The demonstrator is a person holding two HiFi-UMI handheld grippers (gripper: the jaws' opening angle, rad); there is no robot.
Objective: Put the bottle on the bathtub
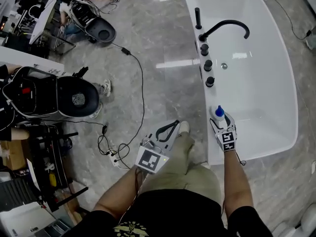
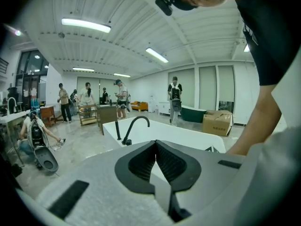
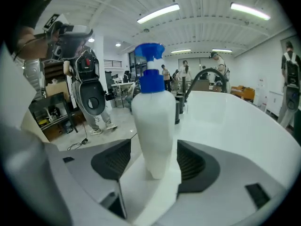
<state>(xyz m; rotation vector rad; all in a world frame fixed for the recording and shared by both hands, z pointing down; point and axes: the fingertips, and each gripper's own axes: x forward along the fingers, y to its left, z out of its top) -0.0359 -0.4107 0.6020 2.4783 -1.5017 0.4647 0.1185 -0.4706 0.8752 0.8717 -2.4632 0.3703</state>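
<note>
The spray bottle point(image 3: 154, 112) stands on the bathtub point(image 1: 213, 146) rim by its near corner, so a crooked release could topple it into the tub or onto the floor; the right gripper point(image 3: 154, 141) pinches its lower body, jaws bottle-wide, while the left gripper point(image 2: 155, 145) is pressed together, empty.

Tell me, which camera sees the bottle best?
The right gripper view: the bottle fills the middle, white body and blue cap clear. The head view shows it tiny, at the bathtub edge. The left gripper view doesn't show it.
</note>
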